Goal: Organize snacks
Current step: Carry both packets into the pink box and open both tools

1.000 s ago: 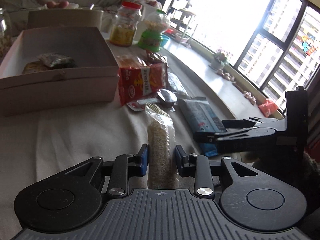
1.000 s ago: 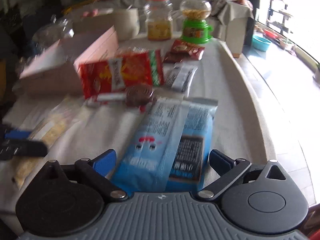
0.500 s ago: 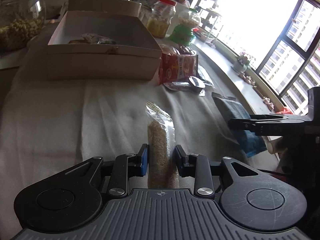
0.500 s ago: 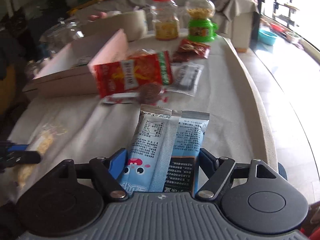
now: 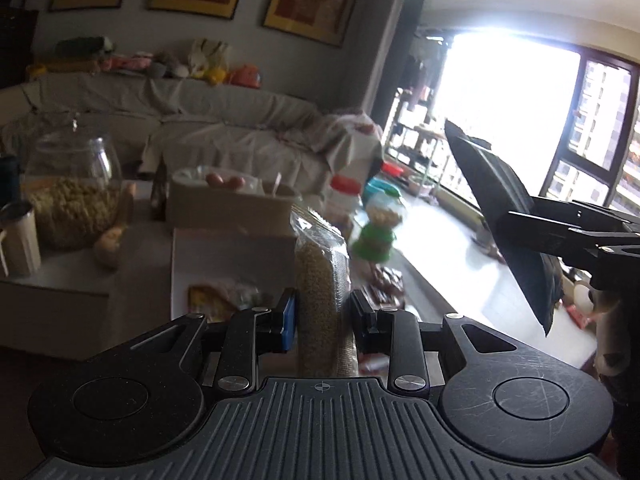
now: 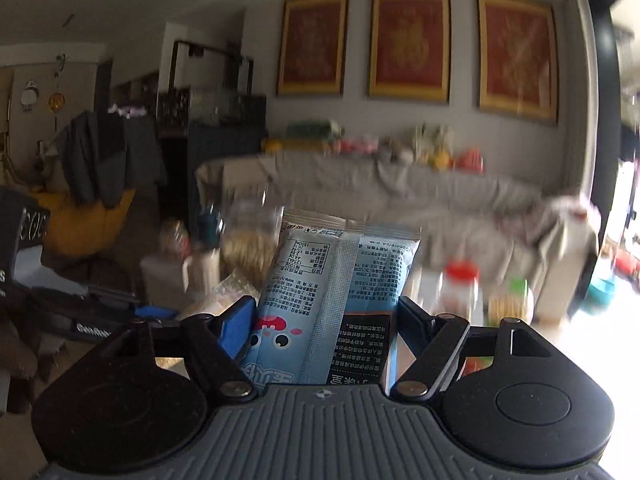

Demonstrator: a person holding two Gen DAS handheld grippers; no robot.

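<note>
My left gripper (image 5: 322, 318) is shut on a long clear packet of pale grains (image 5: 320, 272), which stands upright in the air above the table. In the right wrist view my right gripper (image 6: 324, 320) is shut on a wide blue snack packet (image 6: 332, 280), gripped by its sides and lifted. The left wrist view shows that same packet (image 5: 516, 240) as a dark tilted shape at the right, with the right gripper's fingers (image 5: 560, 228) clamped on it. The left gripper's fingers (image 6: 100, 320) show low at the left of the right wrist view.
A white open box (image 5: 224, 248) with a few snacks inside lies just beyond the grain packet. Around it stand a round glass jar (image 5: 72, 196), a white mug (image 5: 18, 240), a red-lidded jar (image 5: 344, 200) and a green dispenser (image 5: 378, 236). A covered sofa (image 5: 224, 120) runs behind.
The right jaws closed on the blue packet. Both grippers then rose off the table with their packets and tipped up, so both views now look across the room.
</note>
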